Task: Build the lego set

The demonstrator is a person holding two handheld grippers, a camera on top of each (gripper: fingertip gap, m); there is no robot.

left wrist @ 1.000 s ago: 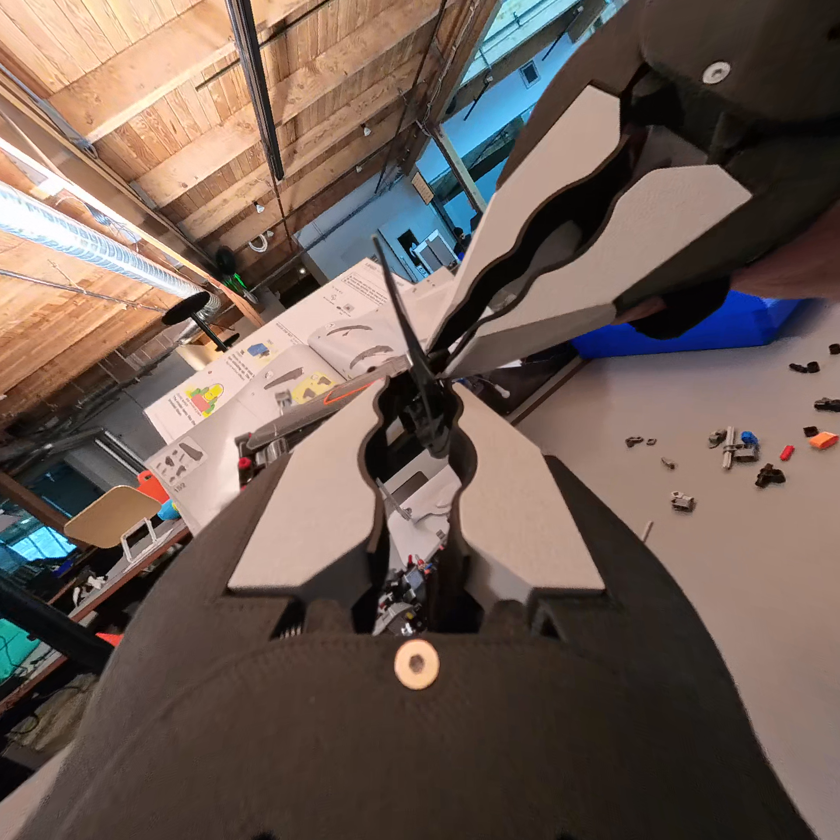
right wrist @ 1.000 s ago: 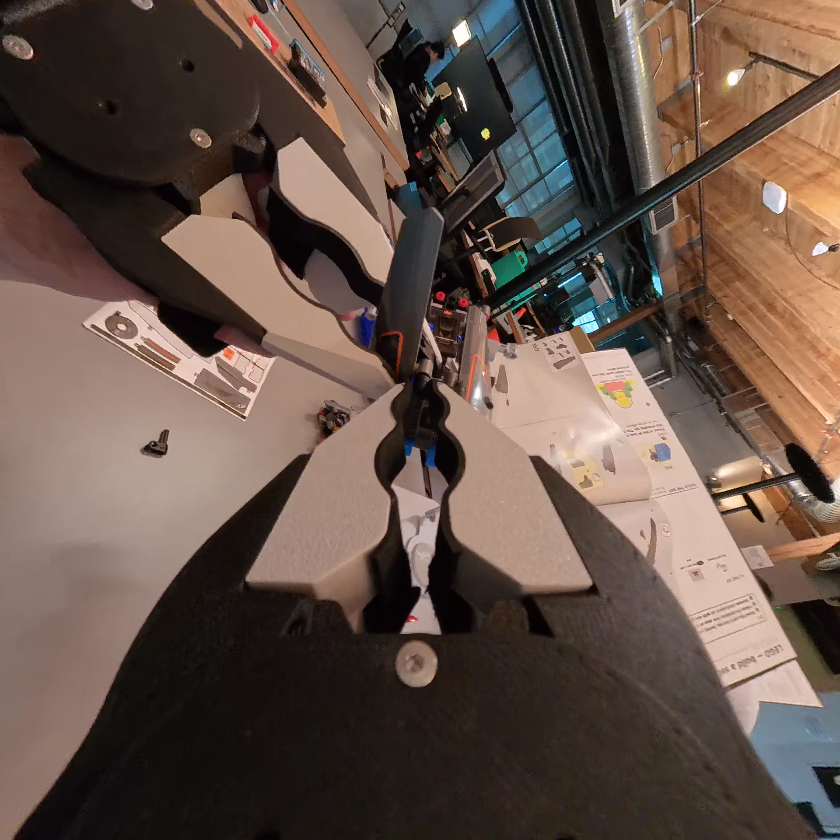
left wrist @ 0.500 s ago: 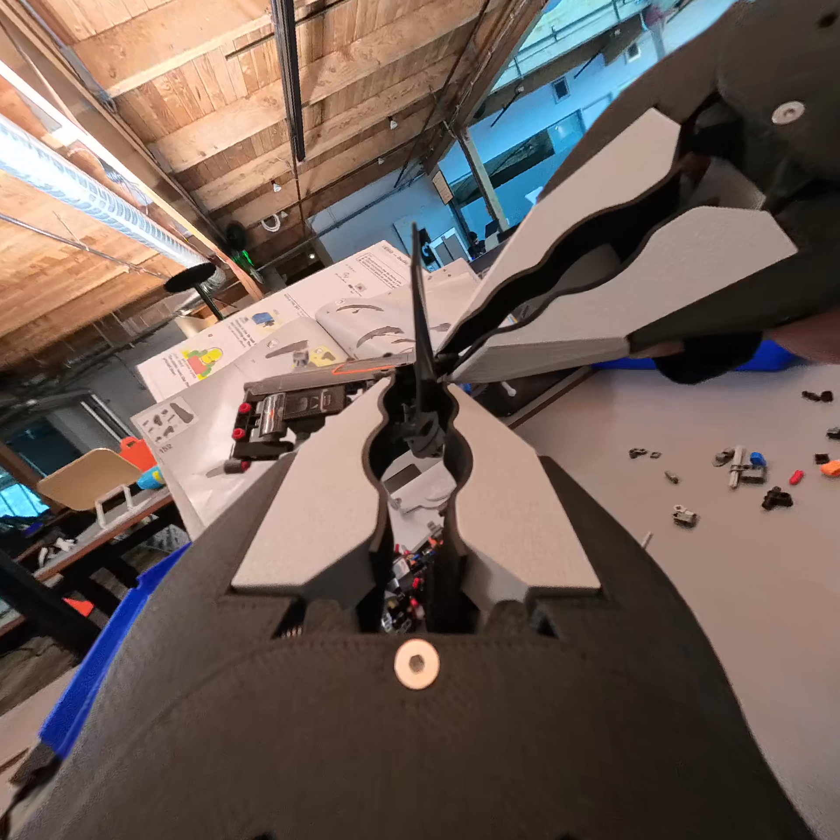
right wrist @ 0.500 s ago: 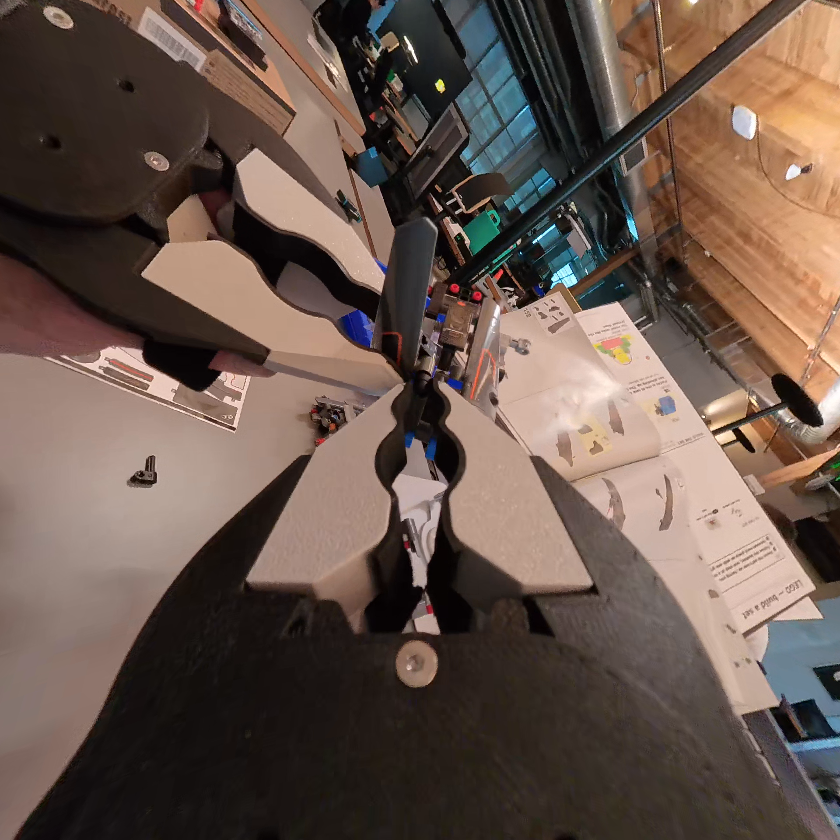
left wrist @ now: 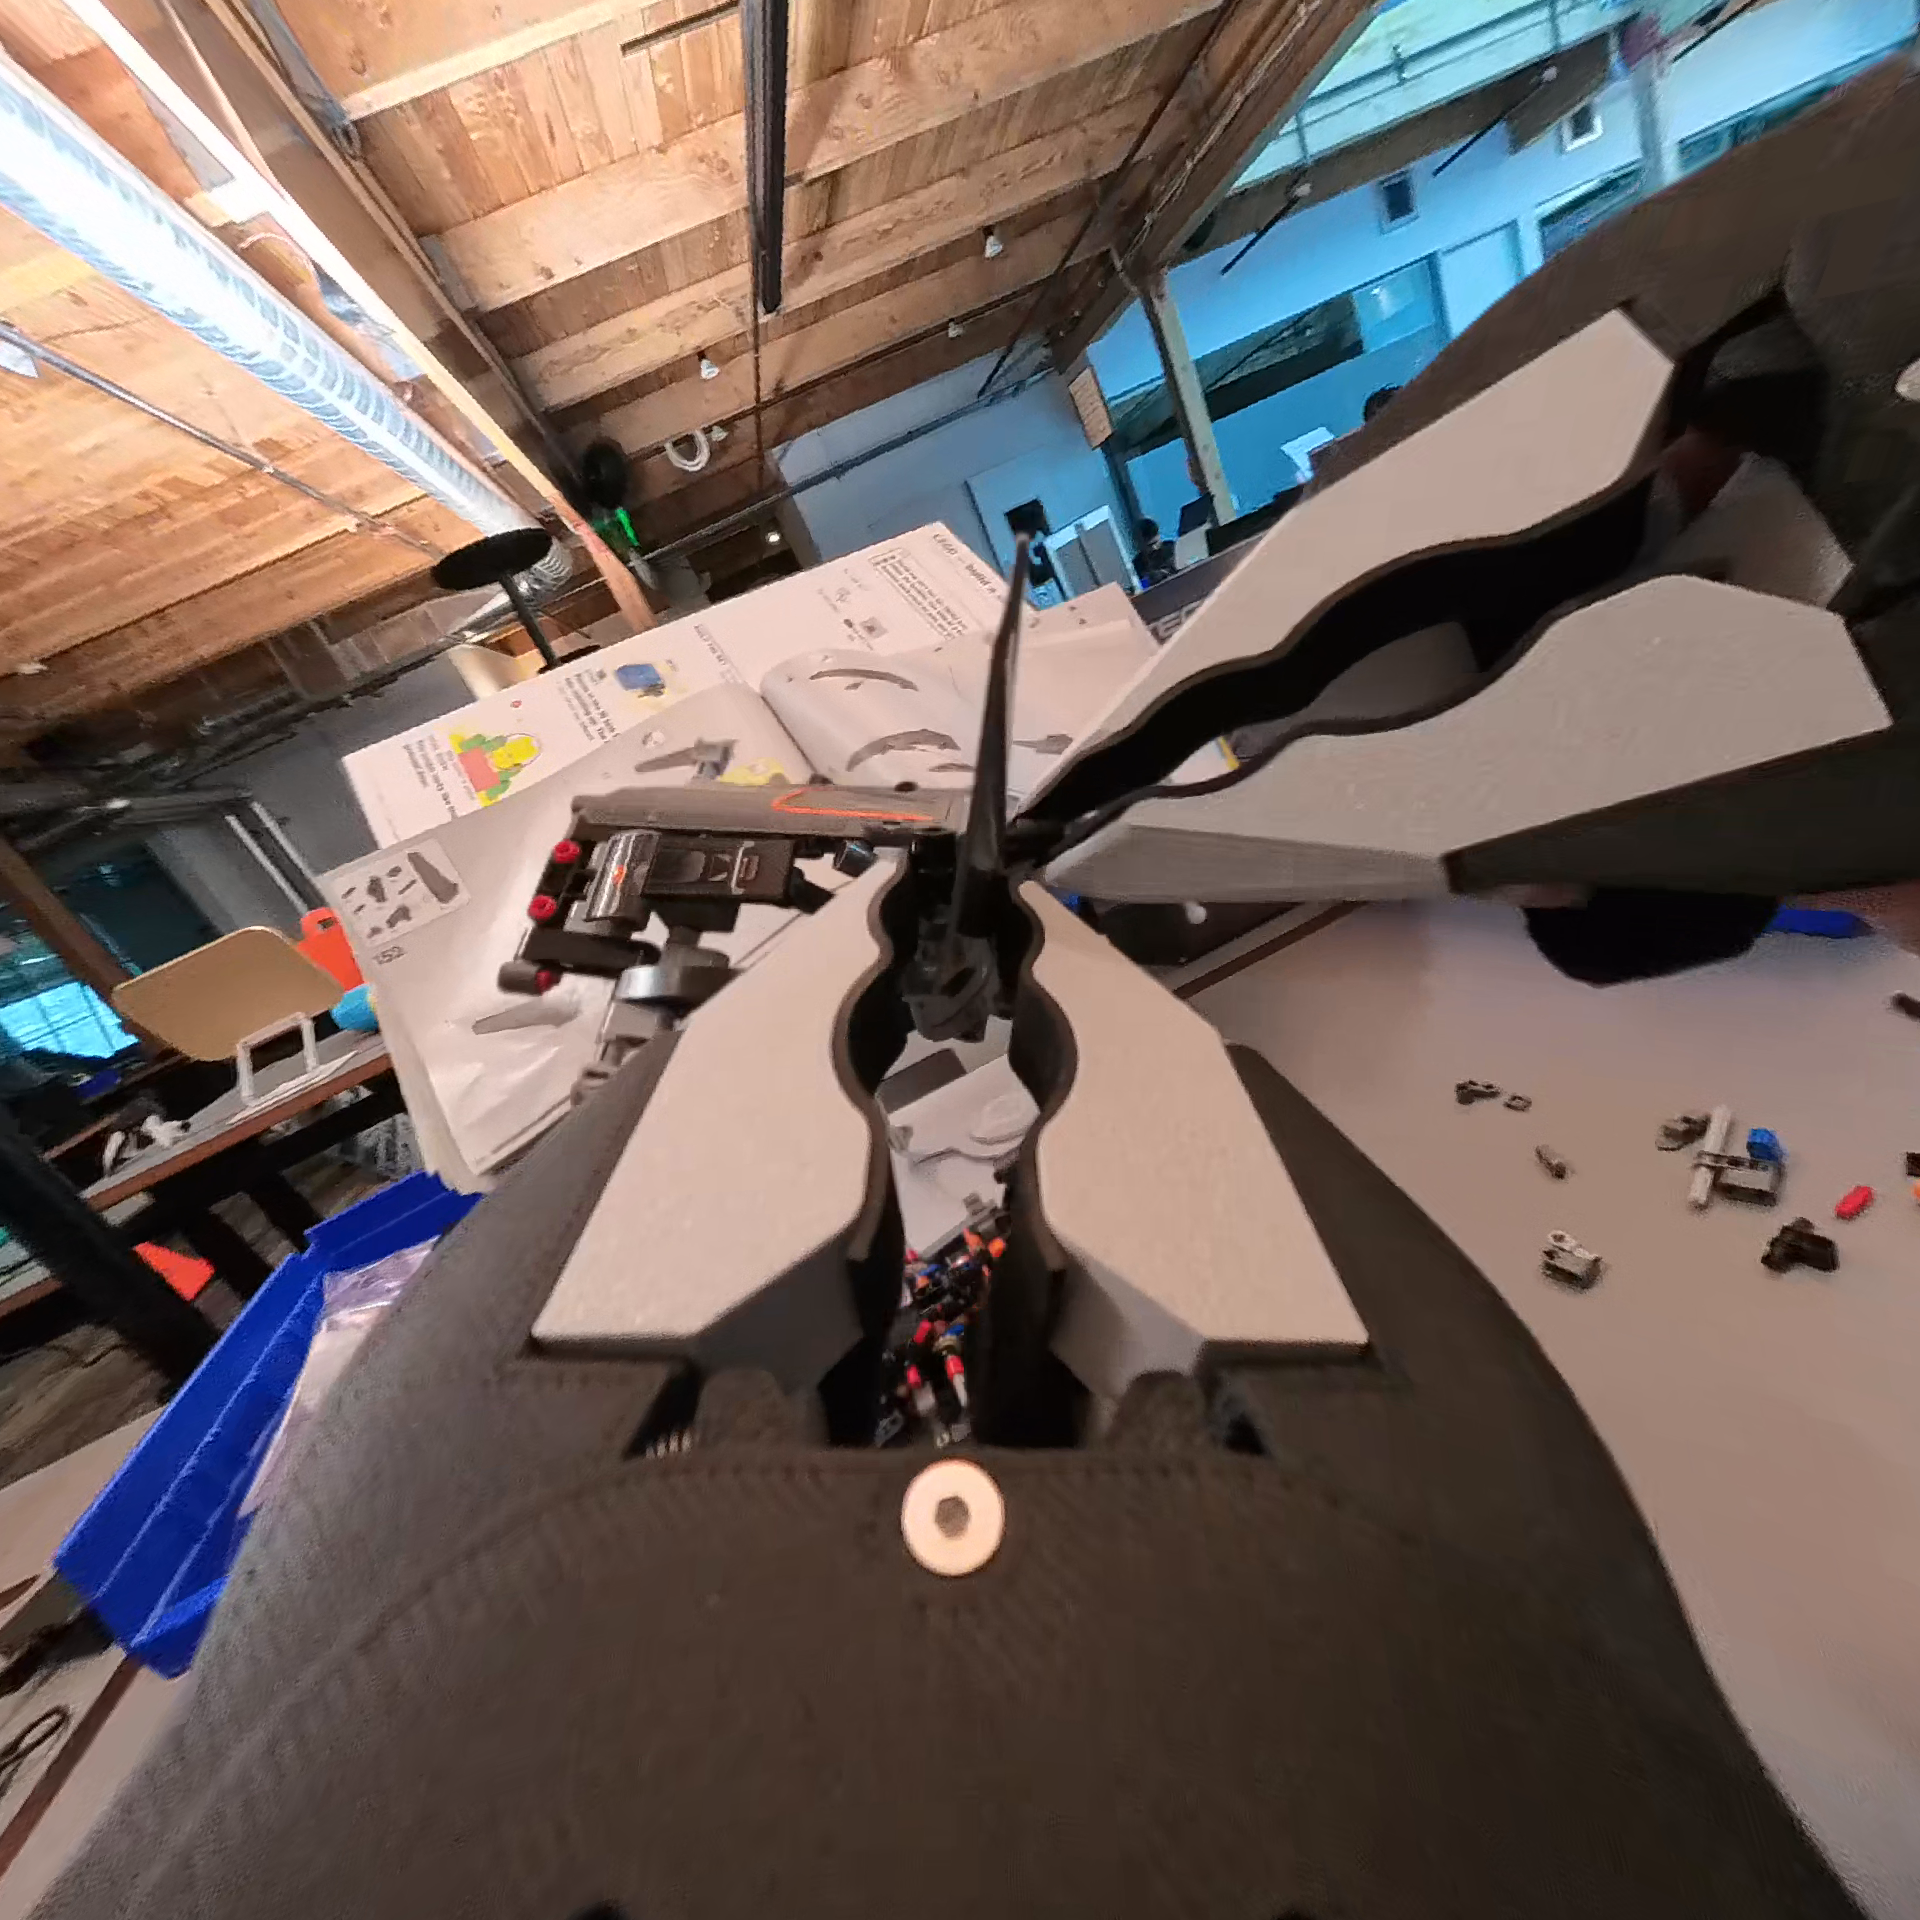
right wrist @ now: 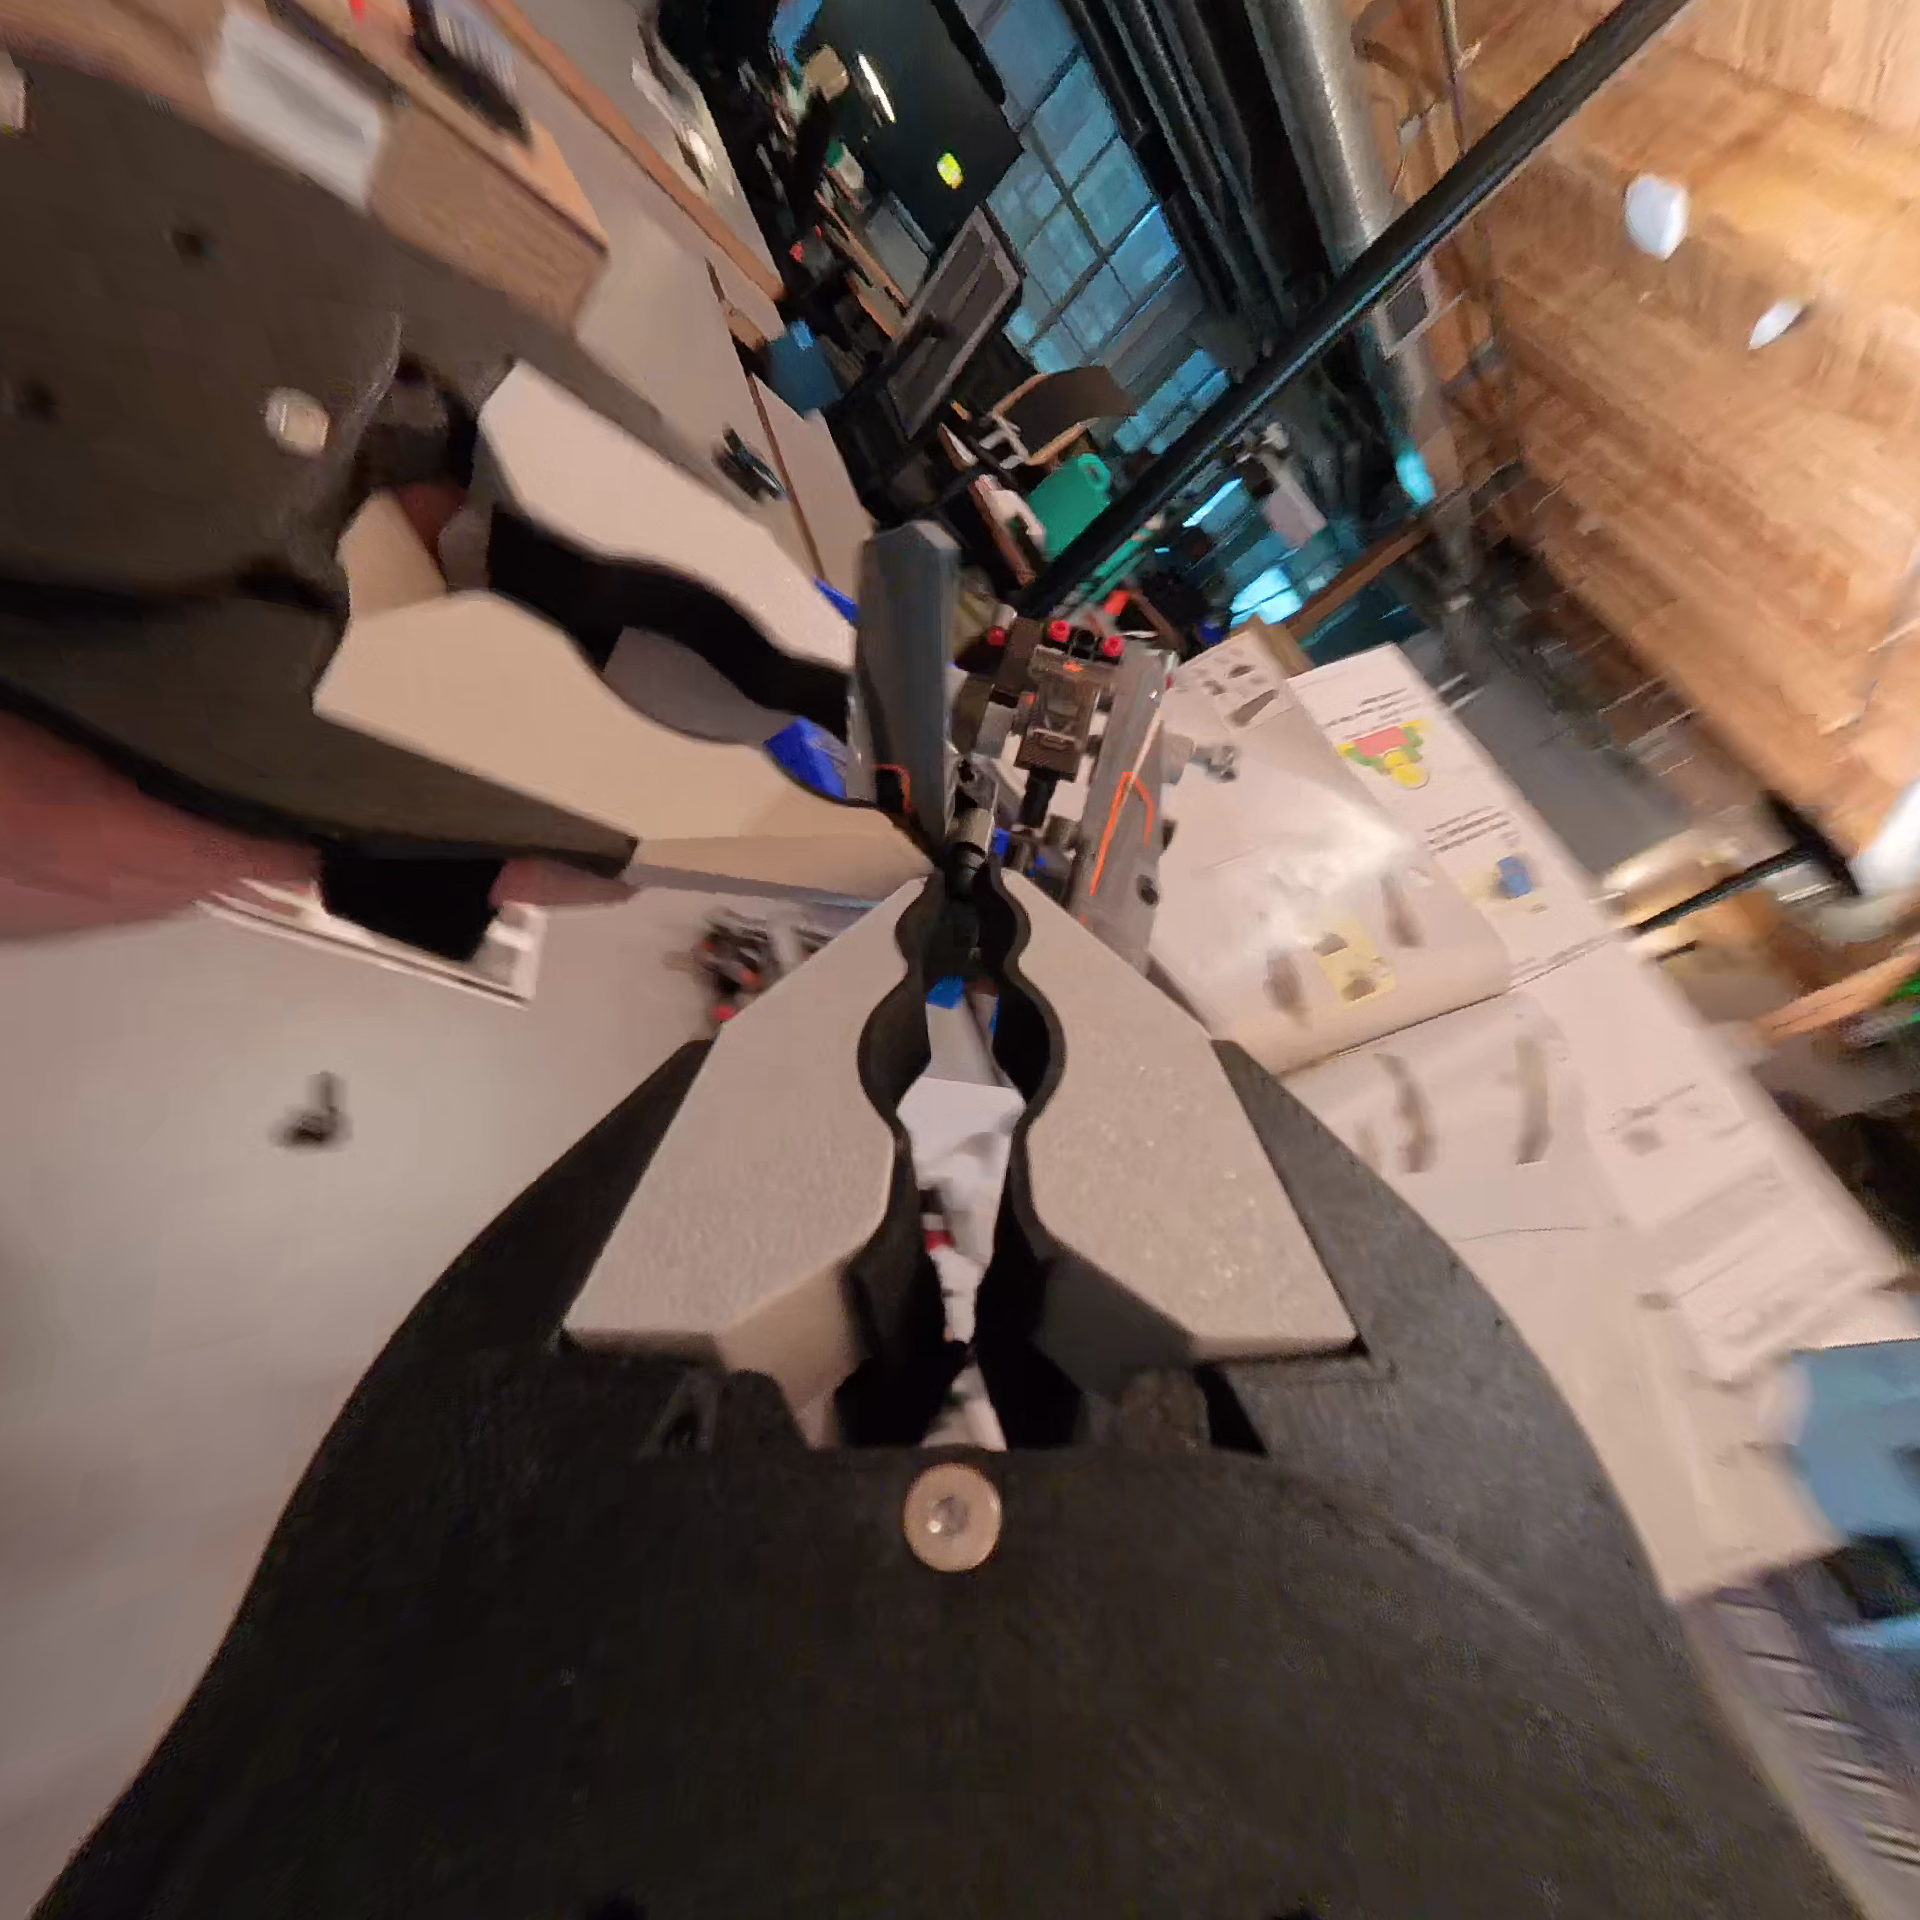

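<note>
Left wrist view: left gripper (left wrist: 956, 894) was pinched on the black end of the lego model (left wrist: 727, 862), fingers nearly together around a dark joint piece. Model was held up off the table (left wrist: 1558, 1455), its grey body with orange trim and red pins running out to the left of the fingertips. A thin dark panel (left wrist: 995, 727) stood edge-on, rising straight up from the grip point. Right gripper (left wrist: 1023, 836) came in from the upper right, its tips meeting the same spot, touching the model right at the left gripper's tips; its jaws were close together, clamped on the panel's base. Open instruction booklet (left wrist: 644, 727) lay behind the model. Loose parts (left wrist: 1725, 1174) were scattered on the table to the right, well apart from the grippers. Blue bin (left wrist: 208, 1455) sat at lower left. Right wrist view (motion-blurred): right gripper (right wrist: 961, 883) was closed on a small black piece at the model's (right wrist: 1060, 717) near end, with blue bits showing between the fingers lower down. Grey panel (right wrist: 904, 665) stood face-on here, just left of the model body. Left gripper (right wrist: 914, 842) entered from the left, tips touching the same joint. Booklet (right wrist: 1403, 883) was to the right, one stray black part (right wrist: 317, 1107) on the table (right wrist: 208, 1299) to the left.
</note>
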